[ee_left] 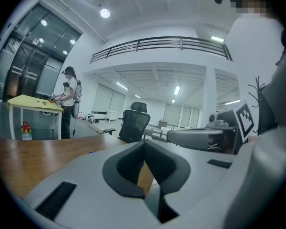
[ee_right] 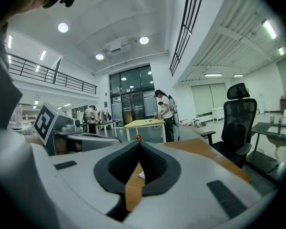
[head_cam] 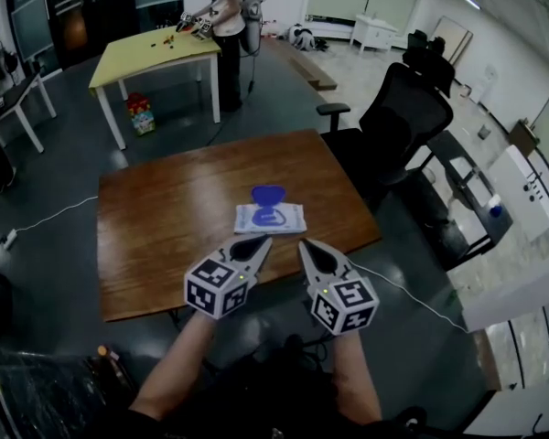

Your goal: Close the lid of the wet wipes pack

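Note:
The wet wipes pack (head_cam: 270, 219) lies flat on the brown wooden table (head_cam: 165, 218), a little right of its middle. Its blue lid (head_cam: 268, 194) stands flipped open on the far side. My left gripper (head_cam: 263, 240) hovers just short of the pack's near left corner, jaws shut and empty. My right gripper (head_cam: 304, 243) is beside the pack's near right corner, also shut and empty. In the left gripper view the jaws (ee_left: 144, 143) meet at the tip. In the right gripper view the jaws (ee_right: 138, 143) meet too, and a sliver of the white pack (ee_right: 141, 176) shows below them.
A black office chair (head_cam: 398, 122) stands at the table's right far corner. Further back a person (head_cam: 227, 16) works at a yellow table (head_cam: 156, 48). A white cable (head_cam: 412, 293) runs off the table's near right edge. Both grippers are over the table's near edge.

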Demonstrator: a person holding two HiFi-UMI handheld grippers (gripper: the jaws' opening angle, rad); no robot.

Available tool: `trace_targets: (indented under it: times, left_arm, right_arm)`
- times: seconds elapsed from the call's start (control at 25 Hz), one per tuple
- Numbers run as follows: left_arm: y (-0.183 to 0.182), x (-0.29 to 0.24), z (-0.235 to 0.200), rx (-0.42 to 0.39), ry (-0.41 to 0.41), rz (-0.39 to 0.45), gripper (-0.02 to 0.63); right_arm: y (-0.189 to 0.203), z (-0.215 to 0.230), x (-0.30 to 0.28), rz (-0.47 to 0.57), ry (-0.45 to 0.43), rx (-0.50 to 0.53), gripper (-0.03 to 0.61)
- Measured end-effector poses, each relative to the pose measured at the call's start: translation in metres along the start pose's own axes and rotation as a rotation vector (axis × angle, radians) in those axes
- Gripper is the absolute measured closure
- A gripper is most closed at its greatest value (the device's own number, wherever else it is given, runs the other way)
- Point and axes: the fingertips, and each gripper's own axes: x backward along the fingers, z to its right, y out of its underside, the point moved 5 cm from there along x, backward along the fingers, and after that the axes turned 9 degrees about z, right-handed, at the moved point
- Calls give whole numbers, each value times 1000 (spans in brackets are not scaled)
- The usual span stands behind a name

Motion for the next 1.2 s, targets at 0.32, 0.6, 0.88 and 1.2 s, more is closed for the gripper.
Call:
trace_targets:
  times: [0.32,0.6,0.88,1.2]
  left_arm:
    - [21,-36,-49,-14,-99,-33,618]
    - [52,-79,-82,-41,-218,-102,618]
    - [96,-97,-121,8,-348,-210,618]
    - [121,-108,-139,49,-457,-273,618]
  right_arm:
    - [21,50,-62,-66,-73,12,571]
    - [41,100,-130,-142,-183,17,571]
    - [80,139,-201,-246,-261,46,571]
    - [112,173,-264,-346,-292,45,571]
